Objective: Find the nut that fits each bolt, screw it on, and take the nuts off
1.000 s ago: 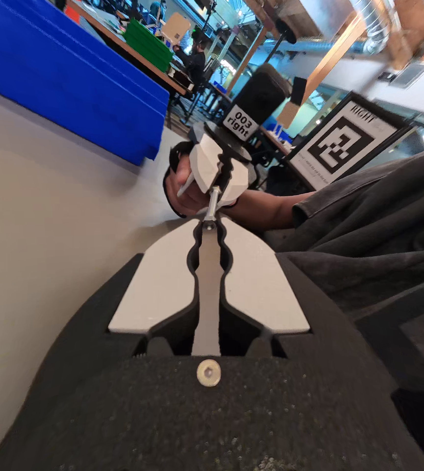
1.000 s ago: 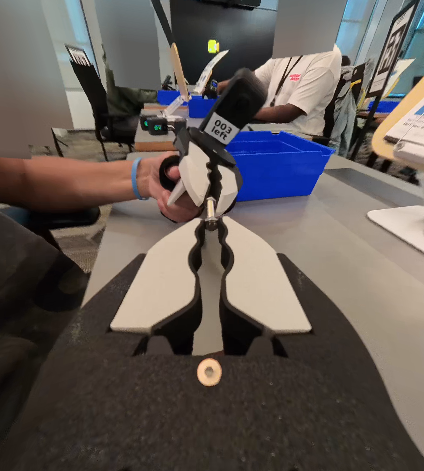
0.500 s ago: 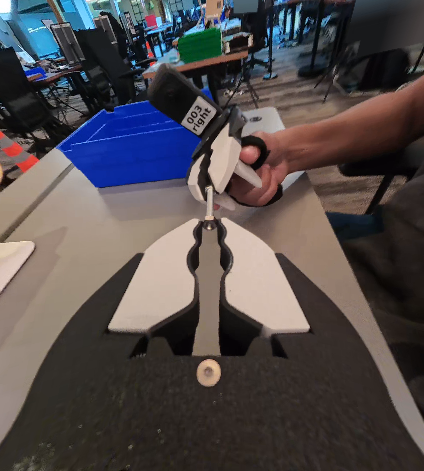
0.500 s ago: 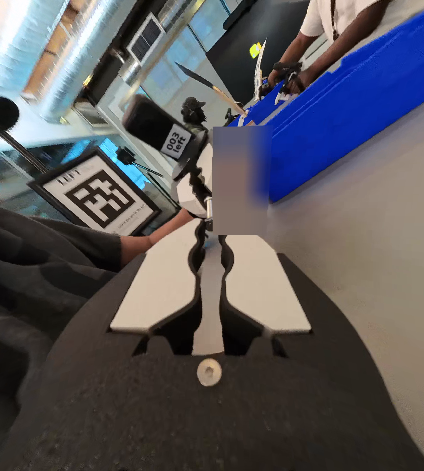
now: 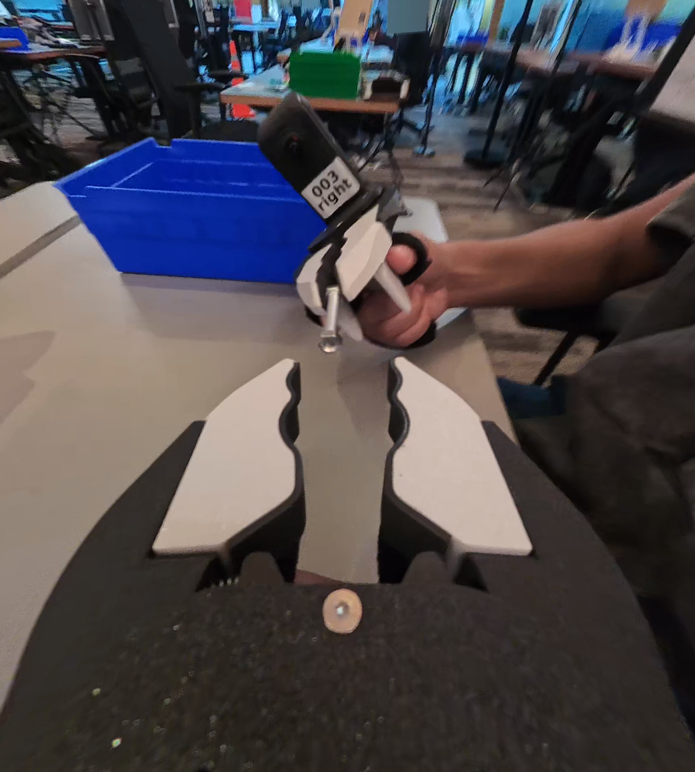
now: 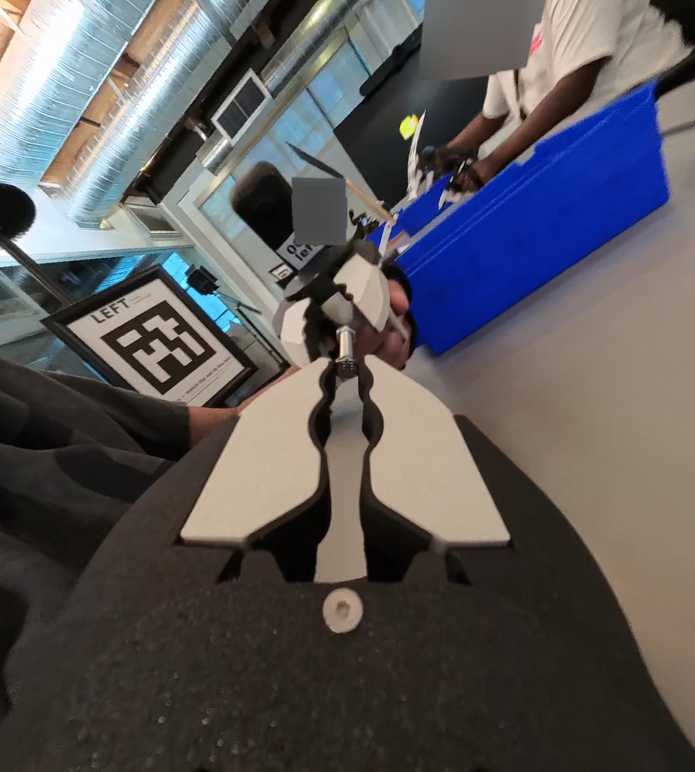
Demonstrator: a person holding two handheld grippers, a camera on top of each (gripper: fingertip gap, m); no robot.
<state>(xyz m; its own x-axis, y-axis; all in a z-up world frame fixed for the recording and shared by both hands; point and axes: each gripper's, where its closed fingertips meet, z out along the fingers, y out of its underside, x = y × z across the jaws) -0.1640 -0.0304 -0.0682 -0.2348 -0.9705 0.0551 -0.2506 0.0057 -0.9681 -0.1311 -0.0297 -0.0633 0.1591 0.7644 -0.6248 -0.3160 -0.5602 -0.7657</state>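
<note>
One bolt (image 6: 344,346) is all I can see of the job right now. My right gripper (image 6: 348,362) is squeezed tight on one end of it, up in the air over the table (image 5: 128,355). The rest of the bolt sticks out in front, toward my other tool. My left gripper (image 5: 343,367) is wide open and holds nothing. It sits just in front of the bolt's free end, close but not touching.

There is a small six-sided bit (image 5: 329,343) on that free end. It may be the nut, or it may be the bolt's head. The picture is too blurry there for me to say.

So how far along am I? I think I am in the middle of turning work on this bolt, between one twist and the next grab. I see no loose nuts or other bolts on the table. They may be in the blue bin (image 5: 195,217), but I cannot see inside it, so I cannot tell how many are left.
</note>
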